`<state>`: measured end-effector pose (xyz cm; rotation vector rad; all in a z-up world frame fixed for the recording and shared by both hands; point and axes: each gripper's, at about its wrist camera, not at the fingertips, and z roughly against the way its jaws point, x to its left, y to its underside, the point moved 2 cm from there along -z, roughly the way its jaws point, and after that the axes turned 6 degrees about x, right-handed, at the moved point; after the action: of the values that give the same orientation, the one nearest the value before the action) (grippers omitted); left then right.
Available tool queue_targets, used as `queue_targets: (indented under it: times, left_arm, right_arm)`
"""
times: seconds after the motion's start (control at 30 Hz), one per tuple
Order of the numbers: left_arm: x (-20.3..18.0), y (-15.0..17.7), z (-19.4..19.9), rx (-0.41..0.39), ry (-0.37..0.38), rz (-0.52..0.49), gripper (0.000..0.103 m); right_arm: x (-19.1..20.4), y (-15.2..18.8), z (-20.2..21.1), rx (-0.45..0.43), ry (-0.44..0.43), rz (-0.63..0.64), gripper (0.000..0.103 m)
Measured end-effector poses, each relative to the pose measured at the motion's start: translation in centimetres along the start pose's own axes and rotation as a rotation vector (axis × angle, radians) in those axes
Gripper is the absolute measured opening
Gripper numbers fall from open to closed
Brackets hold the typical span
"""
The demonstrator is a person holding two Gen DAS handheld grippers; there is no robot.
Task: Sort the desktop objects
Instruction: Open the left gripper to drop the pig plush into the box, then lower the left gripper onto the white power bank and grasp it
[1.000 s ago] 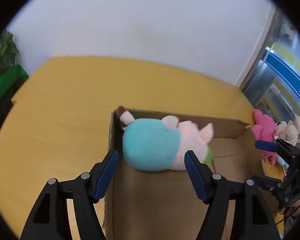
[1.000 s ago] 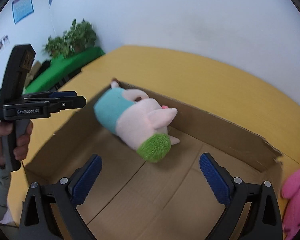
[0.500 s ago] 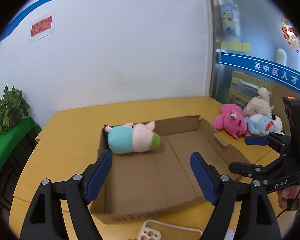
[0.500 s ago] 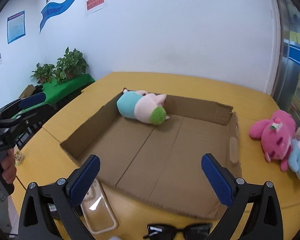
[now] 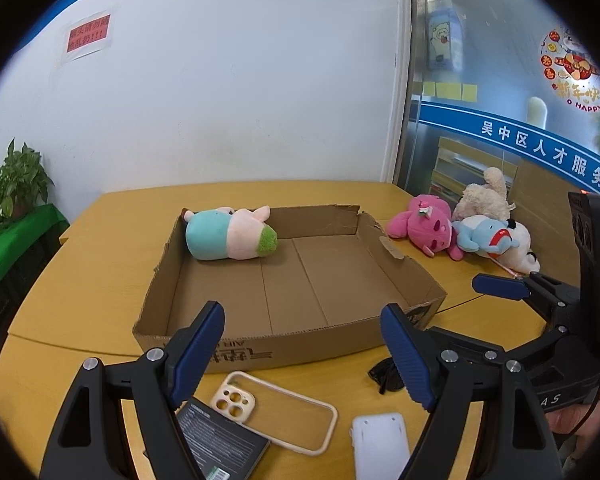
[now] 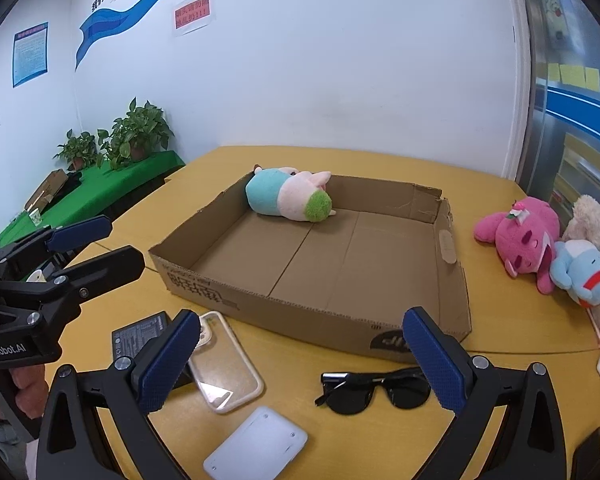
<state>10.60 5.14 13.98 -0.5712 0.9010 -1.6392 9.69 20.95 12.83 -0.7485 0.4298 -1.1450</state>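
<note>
- The yellow wooden tabletop carries everything, with a white wall behind it.
- The shallow brown cardboard box sits open-topped in the middle of the tabletop.
- The teal, pink and green plush toy lies on its side inside the box, in the far left corner, touching the back wall.
- Three more plush toys lie in a touching heap on the tabletop to the right of the box: a pink plush toy, a light blue plush toy and a cream plush toy behind them.
- The left hand-held gripper hovers over the near edge of the tabletop, its blue-padded jaws spread wide with nothing between them.
- The right hand-held gripper is likewise wide apart and grips nothing.
- A clear phone case with a cream rim lies flat in front of the box.
- Black sunglasses lie folded near the box's front right corner.
- A flat white rectangular device lies nearest the cameras.
- A dark flat packet with small print lies partly under the phone case.
</note>
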Motion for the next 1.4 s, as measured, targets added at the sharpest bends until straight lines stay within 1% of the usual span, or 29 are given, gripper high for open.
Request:
queue_targets:
  times: [0.07,0.17,0.33,0.5,0.6,0.7,0.77,0.87,0.93,1.03,1.07,1.13,1.23,1.4]
  left_arm:
    - [0.0,0.6,0.2,0.007,0.015,0.021,0.081]
    - [-0.1,1.1,0.4,0.013,0.029,0.048,0.081]
    - [0.1,1.4,0.7,0.010,-0.005,0.037,0.081]
    - [0.5,2.0,0.2,0.021,-0.036,0.023,0.081]
    - [1.0,2.5,-0.1,0.035,-0.036,0.030,0.081]
    - [1.6,3.1,-0.5,0.060,-0.014,0.051,0.081]
    - [1.8,3.8,-1.0,0.093,0.003,0.053,0.081]
    - [2.0,5.6,-2.1,0.160,0.064,0.055,0.081]
    - [1.9,7.0,-3.3,0.218,0.105,0.058,0.081]
    - [1.6,8.9,-5.4,0.317,0.178,0.086,0.081]
    - [1.5,9.4,-6.0,0.344,0.202,0.096,0.080]
    - [1.2,10.1,-7.2,0.389,0.253,0.116,0.080]
    - [0.4,11.0,-8.8,0.443,0.337,0.130,0.080]
    - [-0.4,13.0,-11.7,0.542,0.405,0.155,0.079]
  right_arm:
    - [0.3,0.5,0.7,-0.001,-0.009,0.004,0.103]
    - [0.7,1.2,1.3,-0.003,0.016,0.013,0.103]
    - [1.0,1.8,1.8,-0.011,0.038,0.008,0.103]
    - [1.2,2.1,1.2,0.004,0.035,0.021,0.103]
    - [1.2,2.5,0.8,0.016,0.028,0.028,0.103]
    - [1.0,3.5,0.3,0.041,-0.022,0.018,0.103]
    - [1.0,5.0,-0.6,0.090,-0.081,0.013,0.103]
    - [1.2,7.7,-2.3,0.182,-0.154,0.006,0.103]
    - [1.6,9.8,-3.9,0.251,-0.201,0.006,0.103]
    - [2.2,12.9,-7.0,0.383,-0.252,-0.007,0.103]
    - [2.3,13.6,-7.7,0.412,-0.259,-0.013,0.103]
    - [2.7,14.5,-8.6,0.439,-0.252,-0.012,0.103]
    - [3.0,15.1,-9.4,0.444,-0.235,0.000,0.103]
    - [3.1,15.3,-9.7,0.406,-0.175,0.042,0.102]
